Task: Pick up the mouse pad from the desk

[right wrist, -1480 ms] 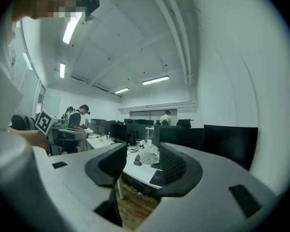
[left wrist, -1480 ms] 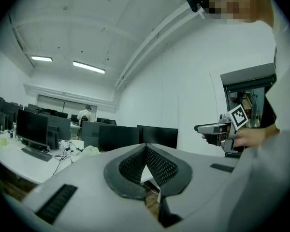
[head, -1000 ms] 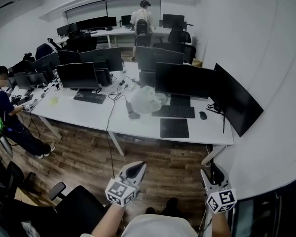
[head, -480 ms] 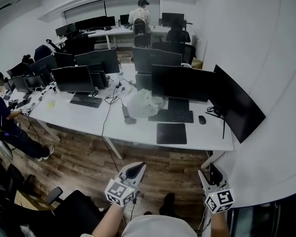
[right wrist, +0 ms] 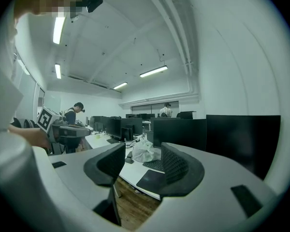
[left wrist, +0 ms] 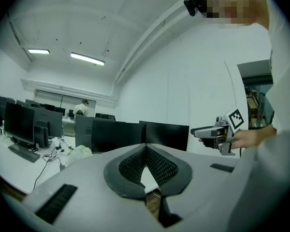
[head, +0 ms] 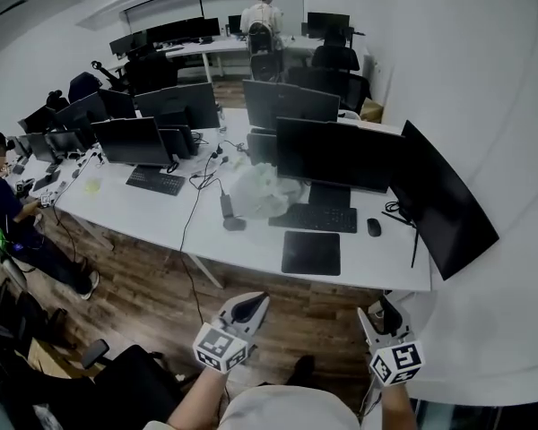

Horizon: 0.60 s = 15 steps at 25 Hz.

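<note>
The mouse pad lies flat on the white counter, a dark rectangle close to the near edge with nothing resting on it. Just behind it sits a black keyboard, and a black mouse lies on the counter to the right of the keyboard, apart from the pad. Behind the keyboard stands a wide dark monitor, and a second monitor stands at an angle at the counter's right end. To the left of the keyboard a crumpled white plastic bag rests on the counter.

Both grippers hang over the wooden floor short of the counter's near edge, well apart from the pad. The left gripper has its jaws clenched, the ribbed pads meeting at the tips with nothing between them. The right gripper is released: its jaws have just been opening and stand wide apart, grasping nothing. In the right gripper view the pad shows far off between them, untouched
</note>
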Tool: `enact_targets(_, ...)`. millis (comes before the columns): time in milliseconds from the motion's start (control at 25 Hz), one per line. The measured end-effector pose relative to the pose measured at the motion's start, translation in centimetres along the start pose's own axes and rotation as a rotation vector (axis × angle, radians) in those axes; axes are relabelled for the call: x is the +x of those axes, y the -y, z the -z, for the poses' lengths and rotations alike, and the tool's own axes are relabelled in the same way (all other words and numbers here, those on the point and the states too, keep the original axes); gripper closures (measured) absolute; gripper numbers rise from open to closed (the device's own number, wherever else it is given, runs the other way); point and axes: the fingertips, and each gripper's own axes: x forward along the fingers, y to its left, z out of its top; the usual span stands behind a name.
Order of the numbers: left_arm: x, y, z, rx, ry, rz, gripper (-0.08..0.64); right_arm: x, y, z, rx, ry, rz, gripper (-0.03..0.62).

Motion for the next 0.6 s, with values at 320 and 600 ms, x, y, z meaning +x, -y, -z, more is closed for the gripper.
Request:
enact_targets(320,4.0,-2.1,-0.1,-0.002,-0.006,-0.082,0.543,3.8,4.3,0.7,0.016,-0.025,-0.061,0.348)
enact_targets(600,6.5,-2.7,0.5,-0.014,-0.031,-0.108,0.543,6.0,6.3,1.8,0.038,-0.046,-0.083,0.348)
